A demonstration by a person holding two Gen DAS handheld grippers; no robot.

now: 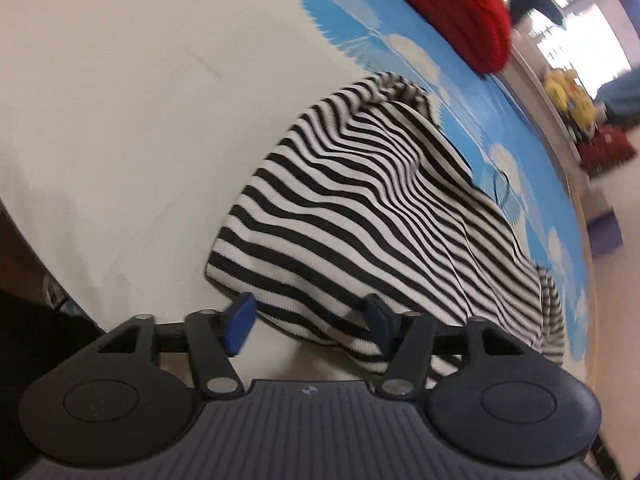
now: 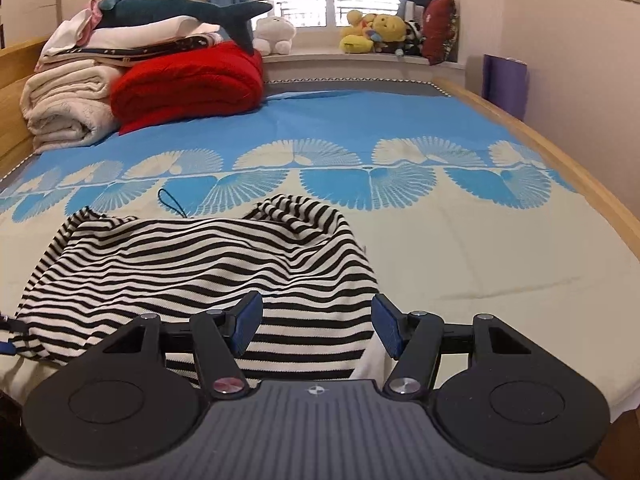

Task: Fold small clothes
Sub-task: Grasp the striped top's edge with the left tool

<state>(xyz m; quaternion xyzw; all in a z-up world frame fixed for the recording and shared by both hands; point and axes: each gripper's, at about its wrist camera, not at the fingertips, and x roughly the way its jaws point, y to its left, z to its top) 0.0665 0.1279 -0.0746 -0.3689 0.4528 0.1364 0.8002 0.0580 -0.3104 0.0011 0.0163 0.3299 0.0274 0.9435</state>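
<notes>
b/w striped top (image 2: 192,264) rumpled on bed sheet (image 2: 480,248), left gripper (image 1: 310,322) jaws apart at its near hem, right gripper (image 2: 316,326) jaws apart over hem, no grip, red blanket (image 2: 188,84) far back

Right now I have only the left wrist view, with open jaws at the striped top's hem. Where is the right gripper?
Observer: The right gripper sits at the near hem of the striped top, toward its right-hand corner in the right wrist view. Its jaws are open and its pads are not pressing the cloth.
Operator: What lies beside the red blanket? My view cuts it off.
Observer: A stack of folded cream blankets sits beside it against the wooden bed frame.
Operator: Anything on the stack?
Observer: A plush shark lies on top.
</notes>
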